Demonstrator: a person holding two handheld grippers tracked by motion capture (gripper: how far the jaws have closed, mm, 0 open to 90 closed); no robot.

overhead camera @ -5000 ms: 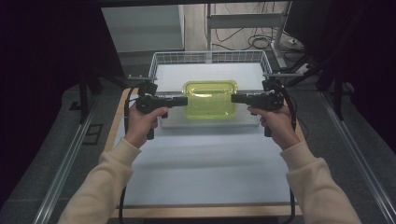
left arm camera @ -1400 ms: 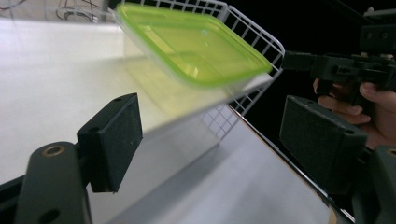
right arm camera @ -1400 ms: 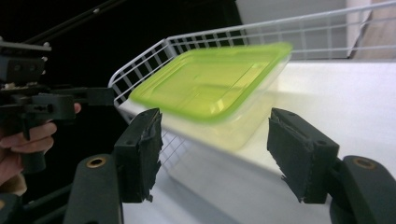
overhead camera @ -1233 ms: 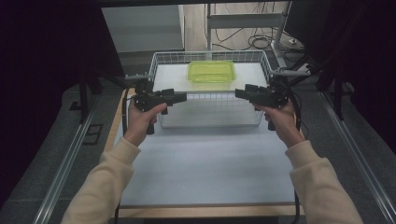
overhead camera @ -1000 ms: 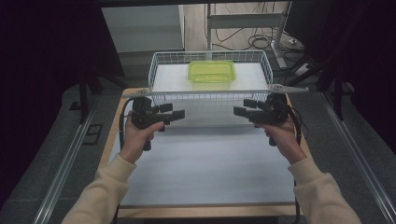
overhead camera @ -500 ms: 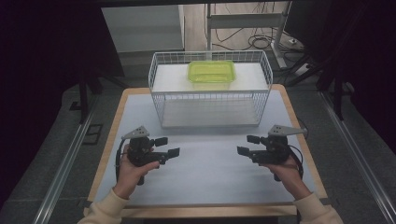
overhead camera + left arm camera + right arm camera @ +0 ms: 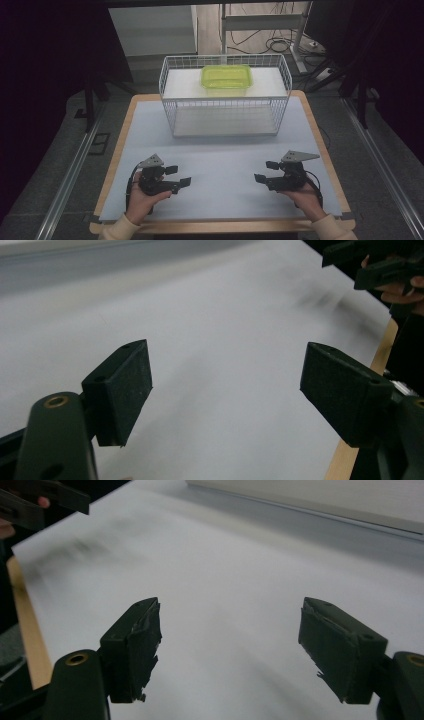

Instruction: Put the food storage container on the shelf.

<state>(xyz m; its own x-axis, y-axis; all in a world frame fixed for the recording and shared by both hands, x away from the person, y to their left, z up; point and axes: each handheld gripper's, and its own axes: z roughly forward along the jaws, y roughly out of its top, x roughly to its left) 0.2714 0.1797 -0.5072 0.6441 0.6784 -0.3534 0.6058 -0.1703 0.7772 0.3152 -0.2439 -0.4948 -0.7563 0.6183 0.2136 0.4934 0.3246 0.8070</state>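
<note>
Both my grippers — left, right — have dropped from the basket to the table, jaws wide and empty; box delivered.

The left gripper and the right gripper are low over the near part of the table, well apart and pointing toward each other, with bare table surface between them. Beyond both grippers, at the far side of the table and about midway between them, stands the wire basket. The container lies inside this basket, at its back part, far from both grippers.
</note>
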